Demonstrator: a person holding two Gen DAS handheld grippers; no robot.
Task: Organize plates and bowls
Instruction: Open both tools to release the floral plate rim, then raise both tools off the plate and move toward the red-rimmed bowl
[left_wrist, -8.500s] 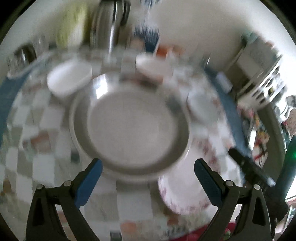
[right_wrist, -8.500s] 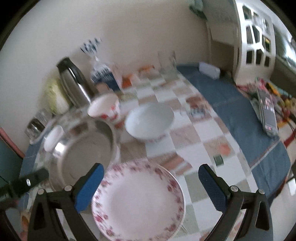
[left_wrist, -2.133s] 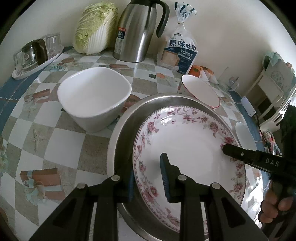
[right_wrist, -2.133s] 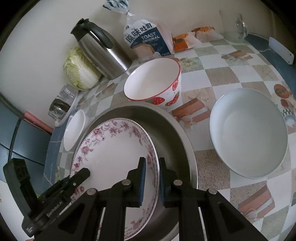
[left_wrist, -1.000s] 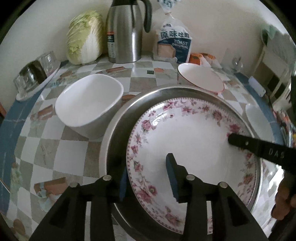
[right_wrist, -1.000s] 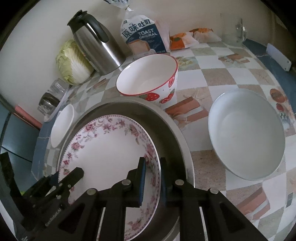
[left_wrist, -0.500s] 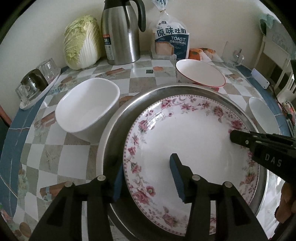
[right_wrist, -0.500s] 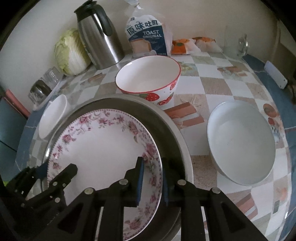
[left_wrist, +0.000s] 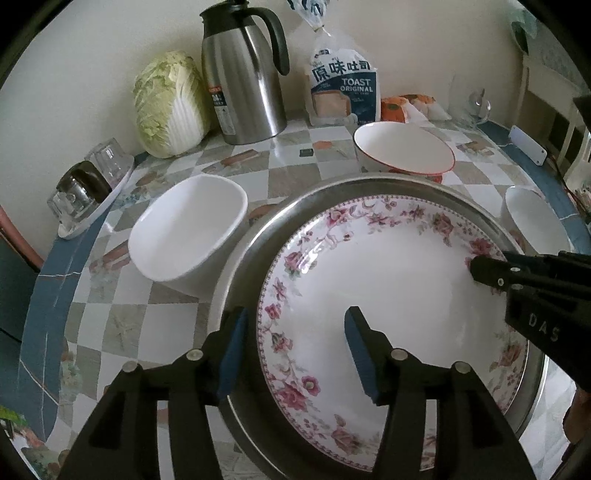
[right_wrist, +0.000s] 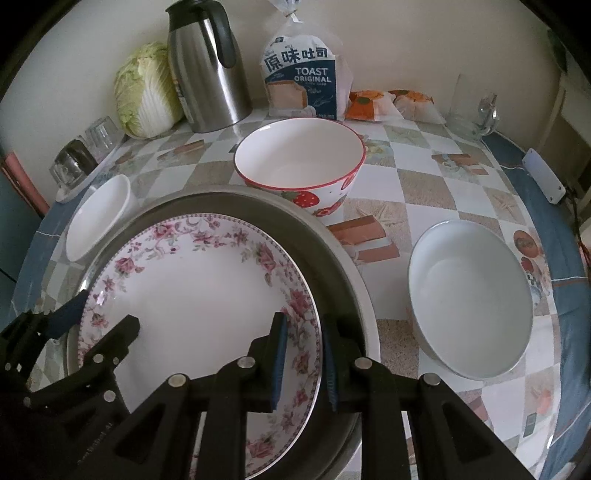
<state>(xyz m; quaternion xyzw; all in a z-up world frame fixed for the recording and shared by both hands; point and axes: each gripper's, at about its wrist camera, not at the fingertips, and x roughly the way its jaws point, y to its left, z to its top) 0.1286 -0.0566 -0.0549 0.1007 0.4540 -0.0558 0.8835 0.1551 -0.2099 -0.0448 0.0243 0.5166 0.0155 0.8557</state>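
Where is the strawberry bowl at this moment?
In the right wrist view the strawberry bowl stands upright on the table, just behind the steel pan, in front of the toast bag.
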